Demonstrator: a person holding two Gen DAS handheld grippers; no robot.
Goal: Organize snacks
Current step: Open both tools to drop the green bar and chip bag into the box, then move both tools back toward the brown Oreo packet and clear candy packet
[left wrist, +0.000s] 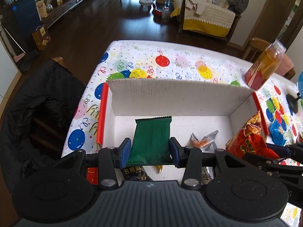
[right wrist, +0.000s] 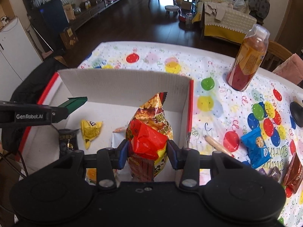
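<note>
Two snack packets hang over an open white cardboard box (left wrist: 170,94) with red outer edges, which sits on a desk (left wrist: 180,60) covered in a balloon-print cloth. The left hand-held gripper (left wrist: 150,150) clamps a dark green snack packet (left wrist: 151,140) between its blue pads, the packet pointing down into the box. The right hand-held gripper (right wrist: 147,154) is closed on a red and orange snack bag (right wrist: 149,132), held above the box's right side, near its wall. Already lying on the box floor are a yellow packet (right wrist: 90,130), a black packet (right wrist: 66,141) with gold print and a silver packet (left wrist: 205,139) with orange markings. Outside the box, to its right on the desk, lie a blue cookie packet (right wrist: 255,147), a brown packet (right wrist: 293,172) and a pale sausage-shaped stick (right wrist: 217,145). A tall bottle (right wrist: 248,60) of amber drink with a red and yellow label stands near the desk's far right edge.
</note>
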